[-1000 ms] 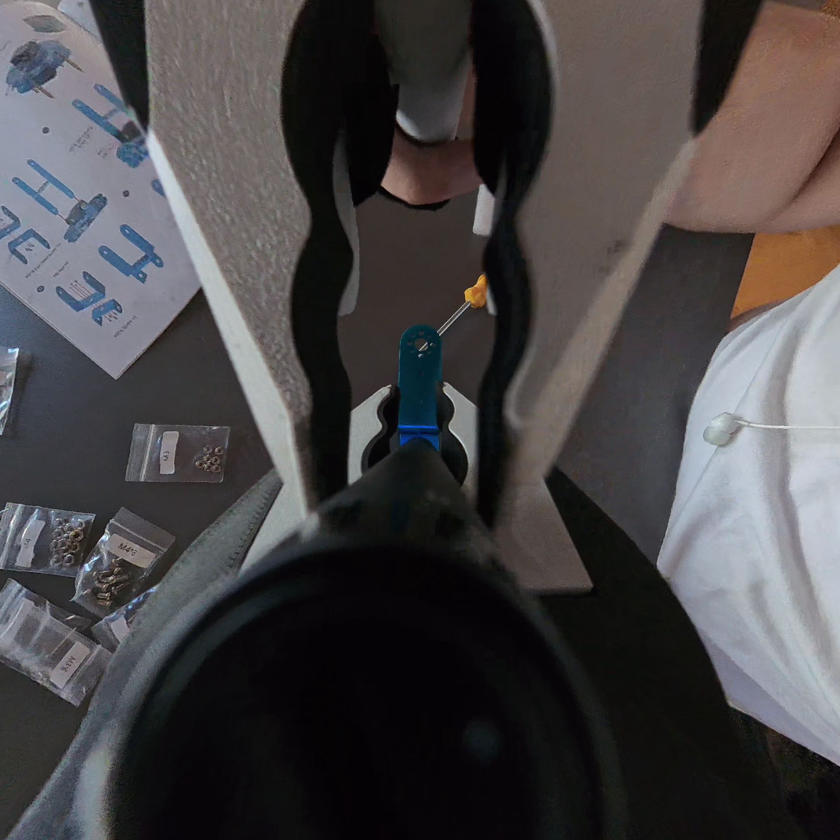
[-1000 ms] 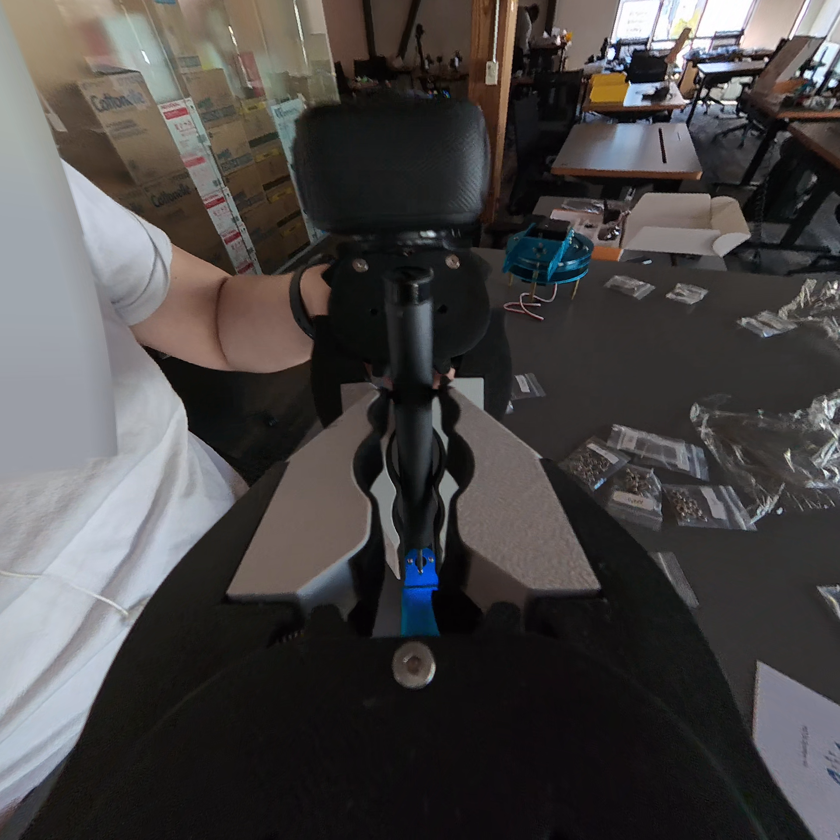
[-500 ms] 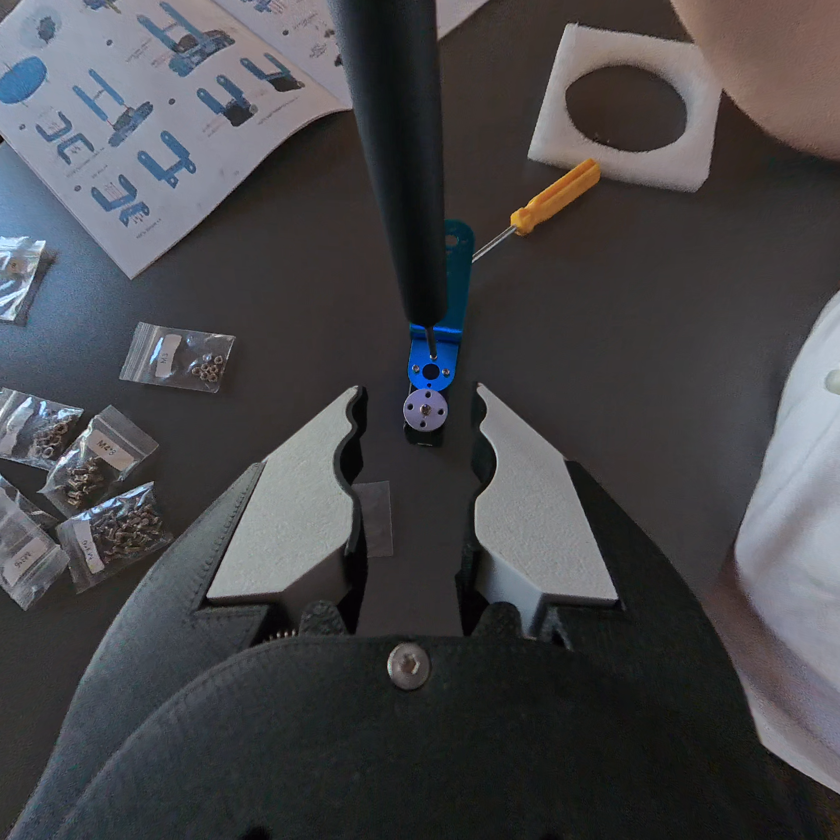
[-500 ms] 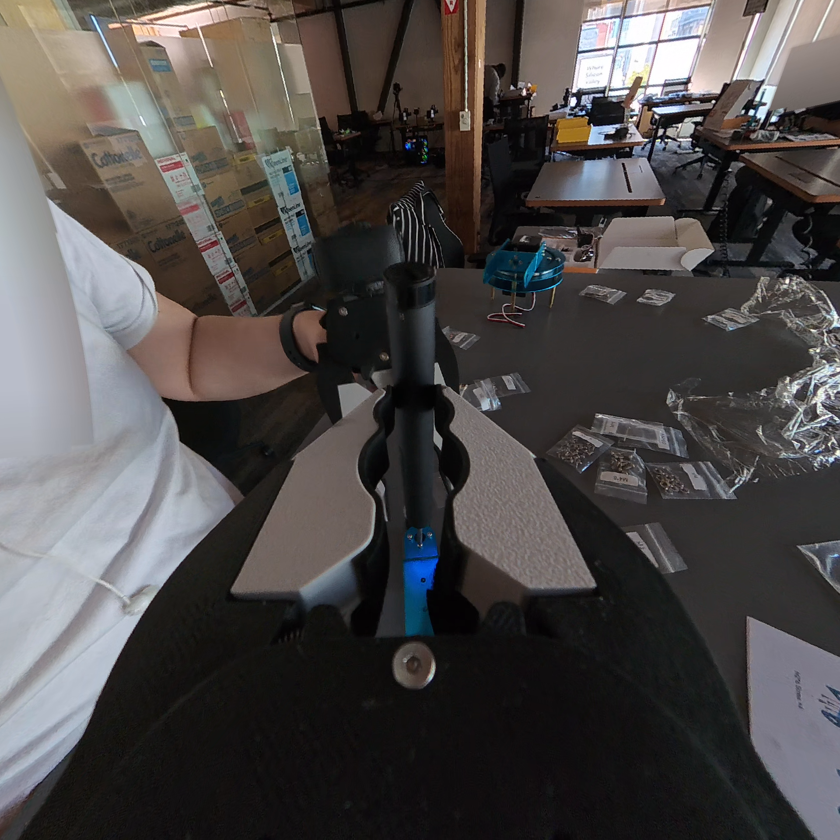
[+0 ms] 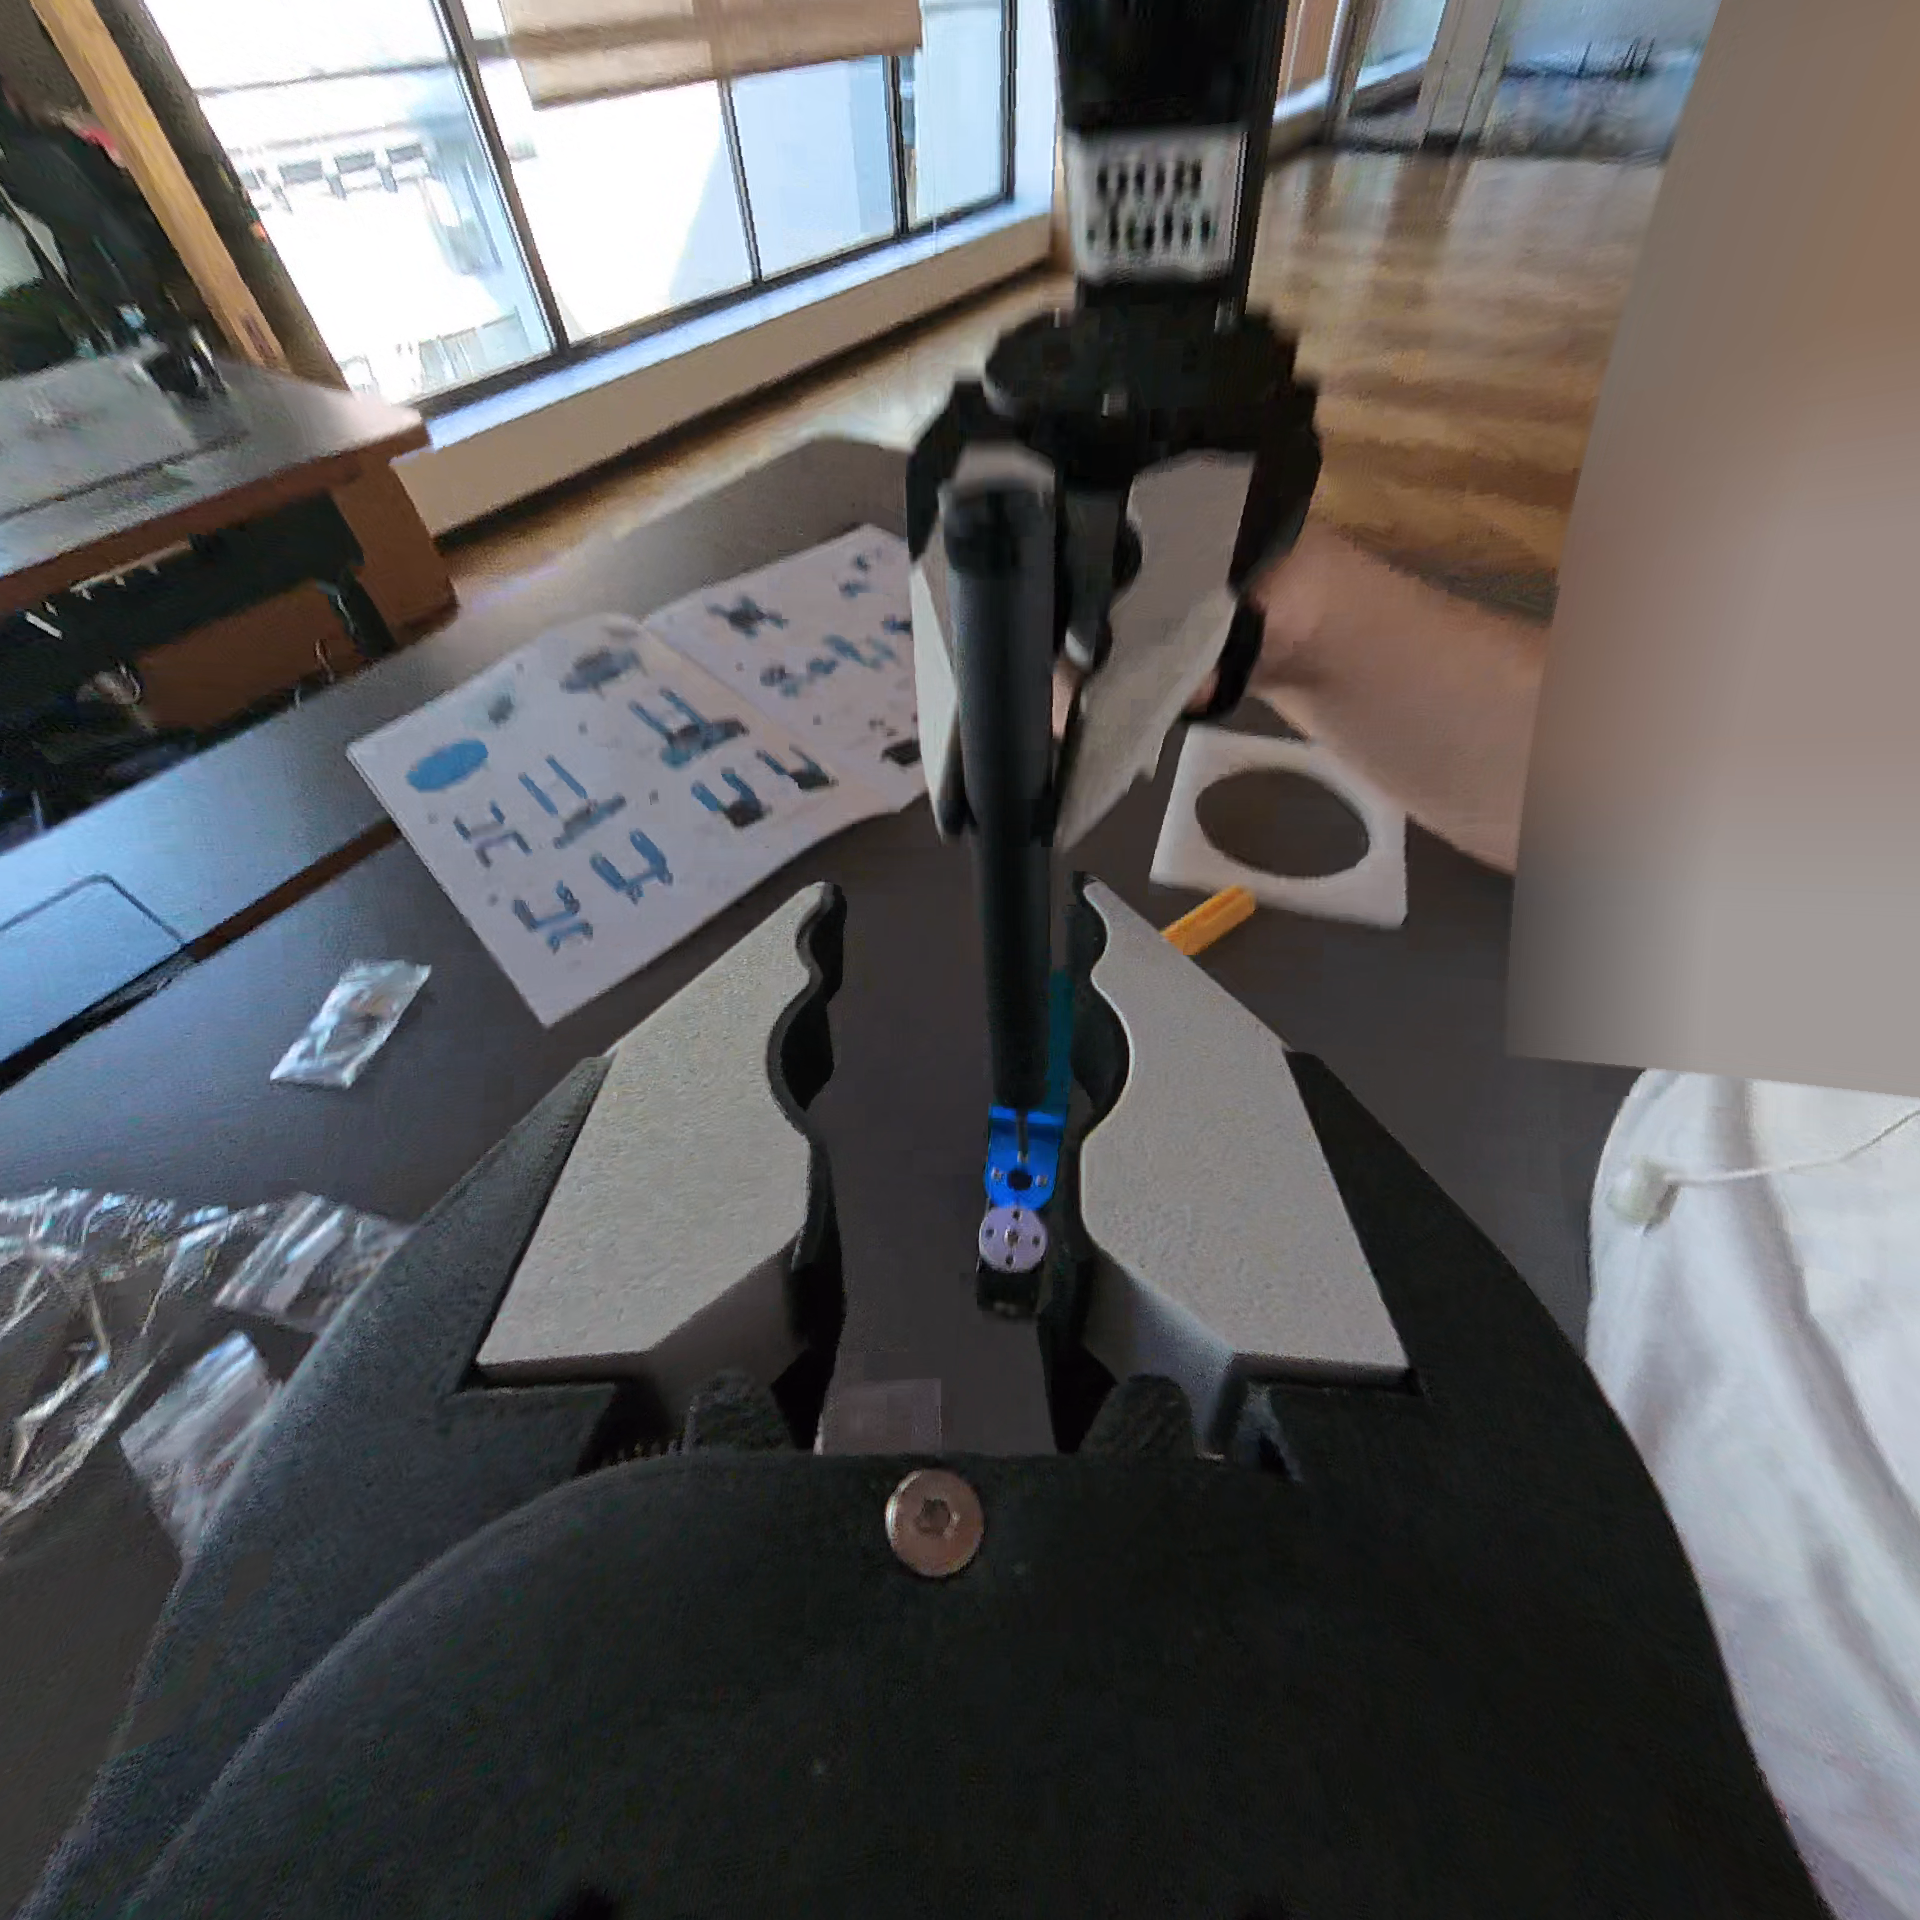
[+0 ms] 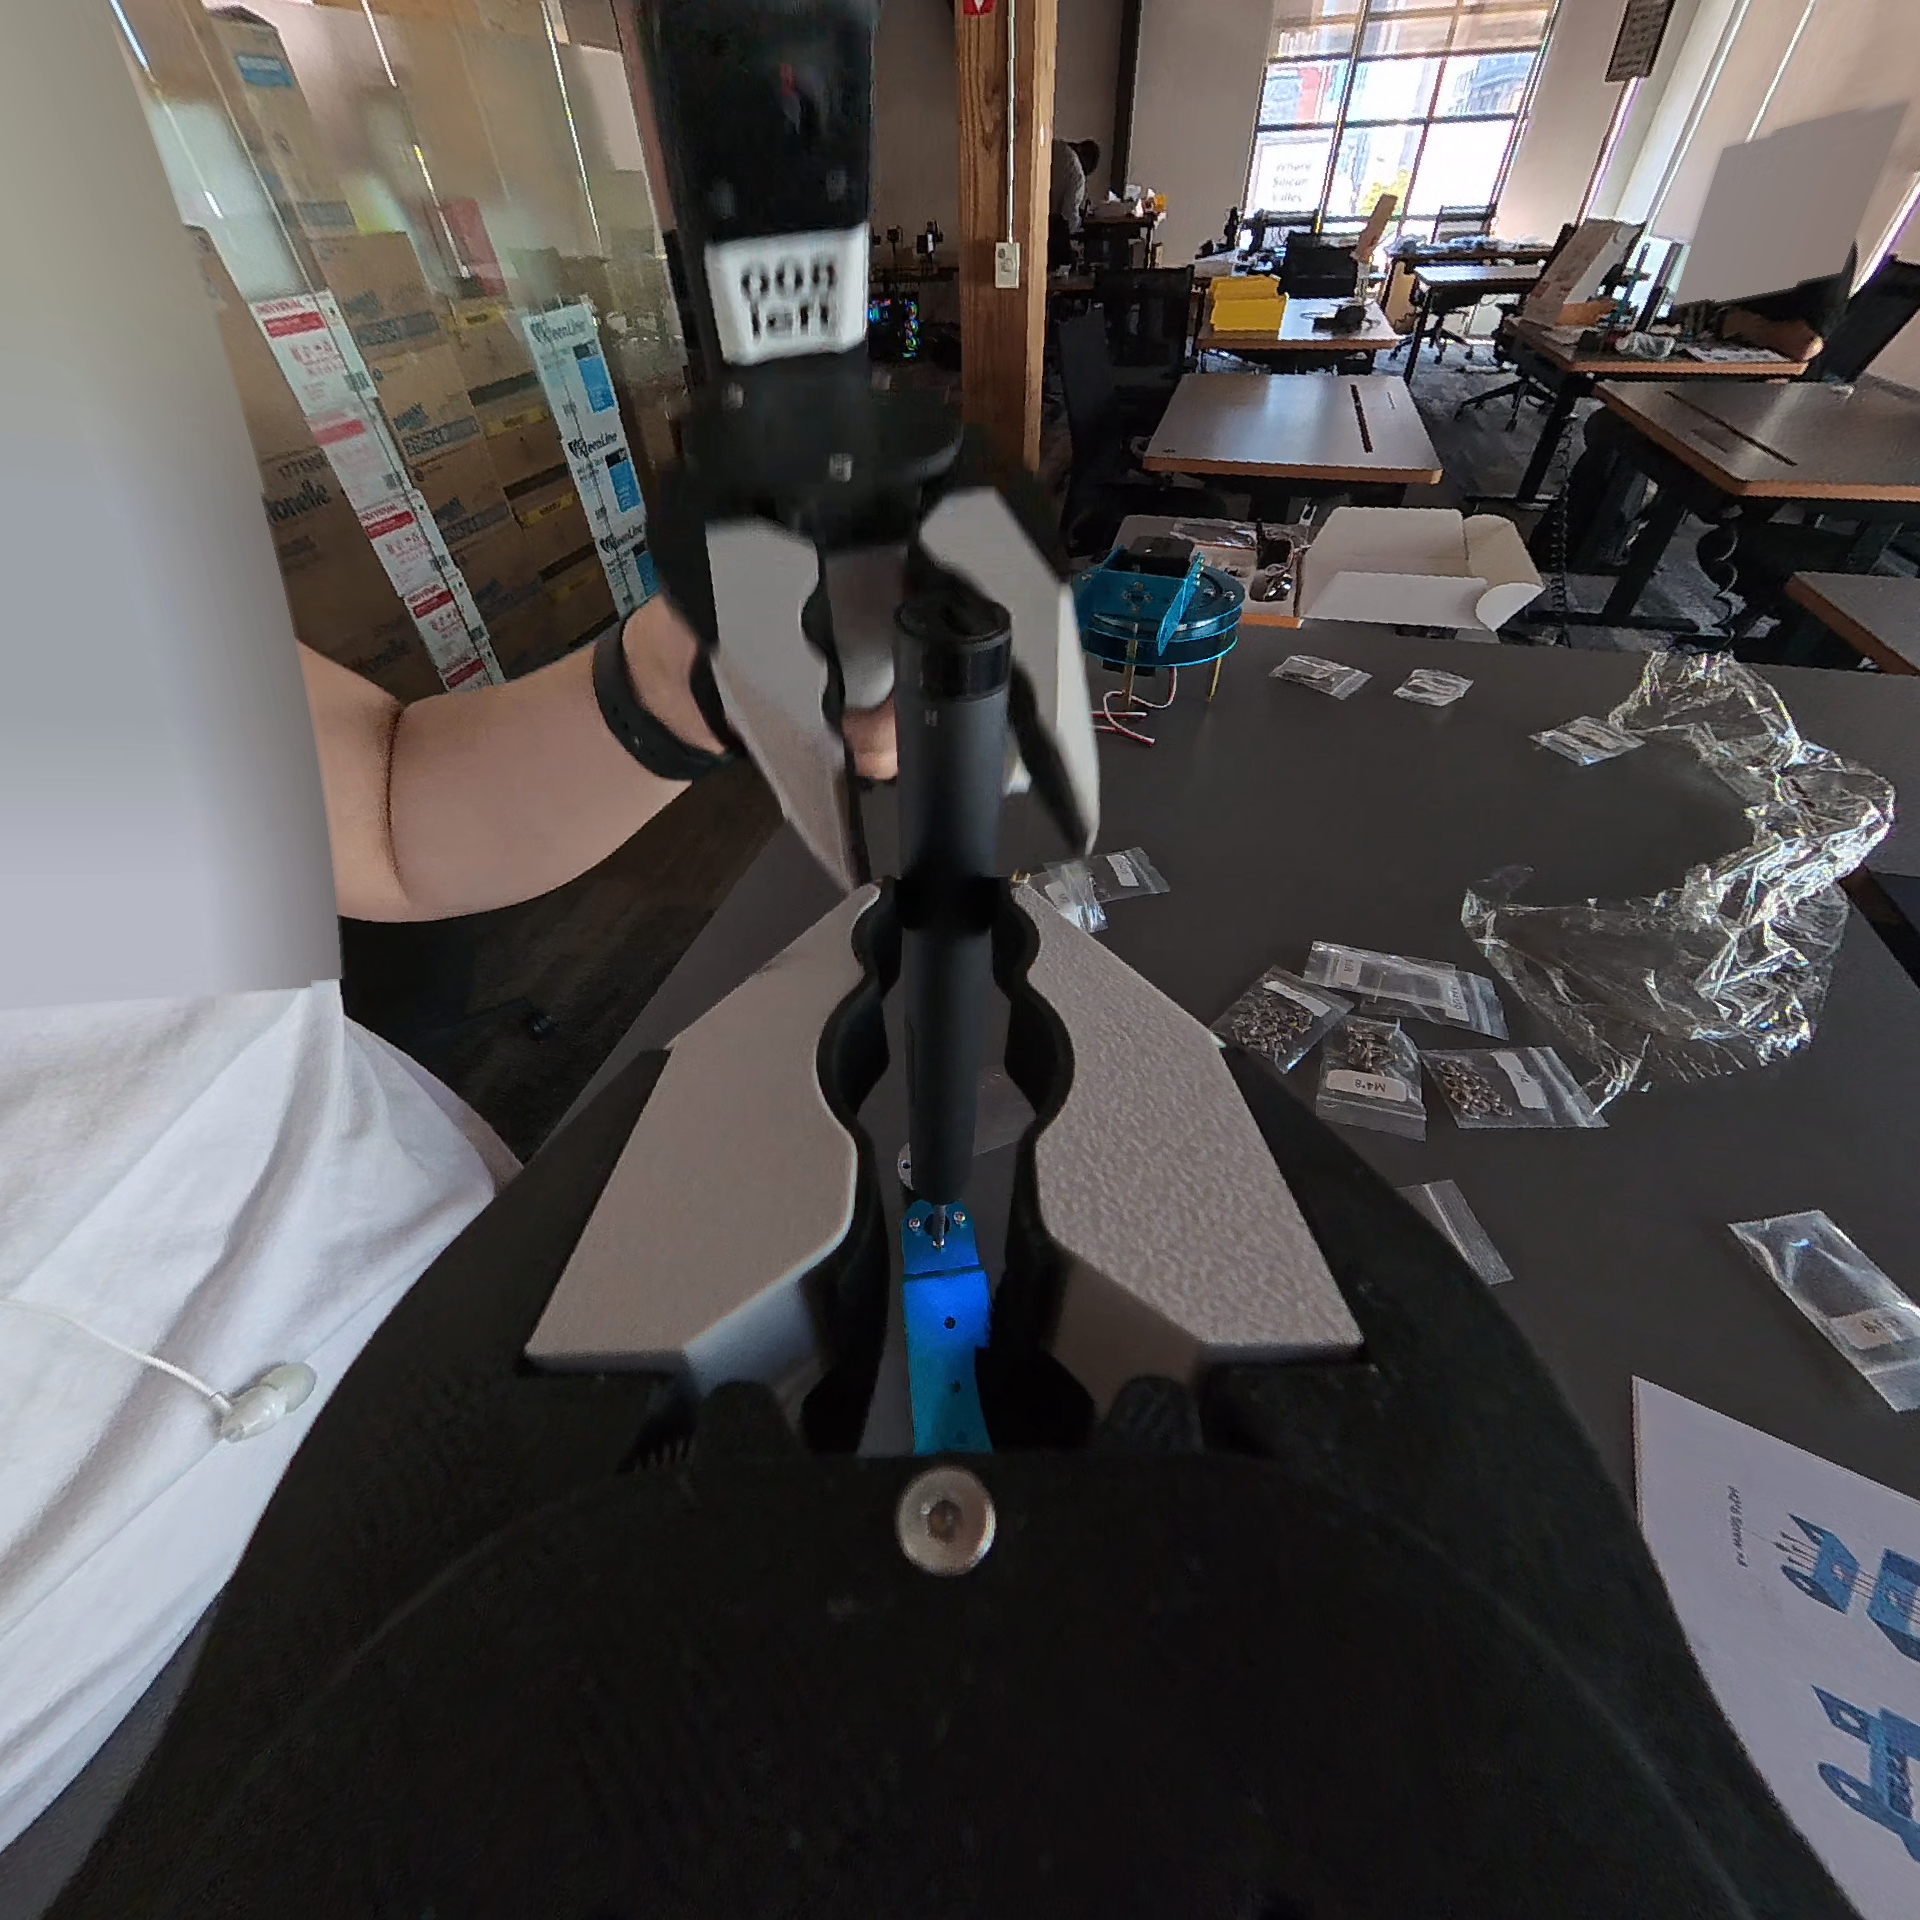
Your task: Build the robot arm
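Observation:
My right gripper (image 6: 948, 899) is shut on a dark pen-shaped screwdriver (image 6: 940, 1018), held upright. Its tip rests on a blue metal bracket (image 6: 940, 1309) lying on the dark table. In the left wrist view the bracket (image 5: 1023, 1143) carries a silver round disc (image 5: 1013, 1236) at its near end. My left gripper (image 5: 956, 899) is open and empty, with the bracket and the screwdriver (image 5: 1003, 831) between its fingers, closer to the right finger (image 5: 1216, 1143). The right gripper shows behind, blurred.
An open instruction booklet (image 5: 665, 769), a white foam square with a round hole (image 5: 1288, 831) and a yellow screwdriver (image 5: 1210, 920) lie beyond. Bags of screws (image 6: 1361, 1060), crumpled plastic film (image 6: 1714, 883) and a blue round assembly (image 6: 1158, 613) lie to the right. A person in a white shirt (image 6: 156, 1247) is close. Both grippers' tips are close together, under 4 cm apart.
My left gripper has drawn back from the right one and tilted from looking down at the table to looking level along it. The right gripper keeps the screwdriver on the bracket.

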The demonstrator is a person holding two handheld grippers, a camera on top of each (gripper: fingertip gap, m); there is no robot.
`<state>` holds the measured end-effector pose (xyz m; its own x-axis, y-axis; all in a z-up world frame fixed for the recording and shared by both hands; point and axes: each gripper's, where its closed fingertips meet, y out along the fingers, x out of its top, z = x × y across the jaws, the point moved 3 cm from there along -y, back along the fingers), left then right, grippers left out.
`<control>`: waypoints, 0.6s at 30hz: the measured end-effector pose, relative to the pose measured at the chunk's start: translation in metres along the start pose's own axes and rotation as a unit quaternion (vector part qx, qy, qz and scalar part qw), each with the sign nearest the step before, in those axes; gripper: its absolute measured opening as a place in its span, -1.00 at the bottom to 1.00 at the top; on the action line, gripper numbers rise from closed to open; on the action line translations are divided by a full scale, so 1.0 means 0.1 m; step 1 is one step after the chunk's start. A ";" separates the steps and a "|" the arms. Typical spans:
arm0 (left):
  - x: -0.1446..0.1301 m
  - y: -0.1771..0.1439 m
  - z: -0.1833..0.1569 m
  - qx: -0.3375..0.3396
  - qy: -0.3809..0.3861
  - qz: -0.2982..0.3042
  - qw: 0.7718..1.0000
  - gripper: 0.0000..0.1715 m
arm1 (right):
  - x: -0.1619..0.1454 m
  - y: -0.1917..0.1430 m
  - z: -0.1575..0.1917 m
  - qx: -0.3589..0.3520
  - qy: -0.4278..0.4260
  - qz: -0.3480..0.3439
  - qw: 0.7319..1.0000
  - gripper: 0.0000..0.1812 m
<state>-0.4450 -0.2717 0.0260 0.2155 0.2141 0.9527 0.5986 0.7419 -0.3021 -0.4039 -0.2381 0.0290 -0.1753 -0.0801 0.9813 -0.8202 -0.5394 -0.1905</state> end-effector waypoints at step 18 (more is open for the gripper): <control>0.38 0.11 -0.11 -0.033 0.007 -0.024 0.999 -0.81 | -0.44 0.06 0.03 0.082 0.006 0.040 0.996 -0.75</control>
<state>-0.4216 -0.2628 0.0583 0.1946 0.1699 0.9661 0.6579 0.7079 -0.2570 -0.3996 -0.2408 -0.0148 -0.2442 -0.1186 0.9624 -0.7029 -0.6621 -0.2599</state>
